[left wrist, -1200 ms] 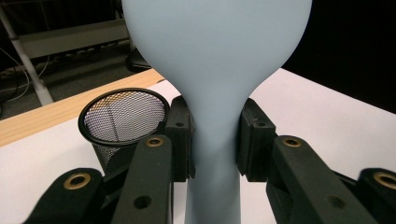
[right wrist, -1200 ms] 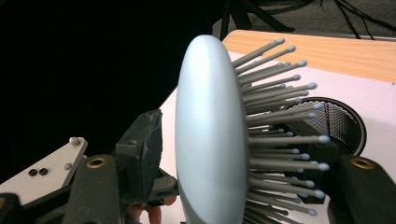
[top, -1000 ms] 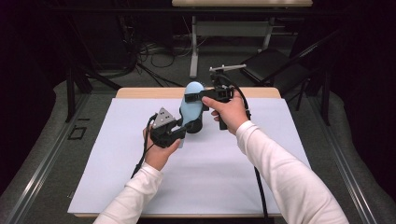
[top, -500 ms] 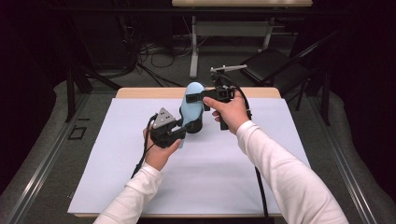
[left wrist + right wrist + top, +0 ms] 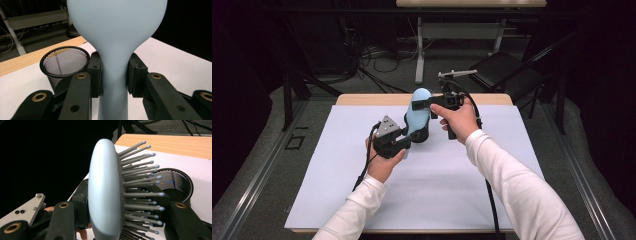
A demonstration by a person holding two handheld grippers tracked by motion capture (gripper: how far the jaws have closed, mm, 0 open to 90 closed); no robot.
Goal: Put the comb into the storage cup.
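Left gripper (image 5: pixel 404 142) nearest, clamped on neck of pale blue hairbrush (image 5: pixel 418 112) — pads snug against handle both sides, in left gripper view too (image 5: pixel 115 75). Brush (image 5: pixel 117 32) held up off white sheet (image 5: pixel 412 200) covering bench (image 5: pixel 362 99), head end up. Right gripper (image 5: pixel 421 105) further back, jaws just been closing, now pinched across brush head (image 5: pixel 105 195) — one pad on smooth back, other in bristles. Black mesh cup (image 5: pixel 421 135) stands just behind brush, on sheet.

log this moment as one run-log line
left gripper: shut on hairbrush handle | right gripper: just closed on brush head | mesh cup: on table
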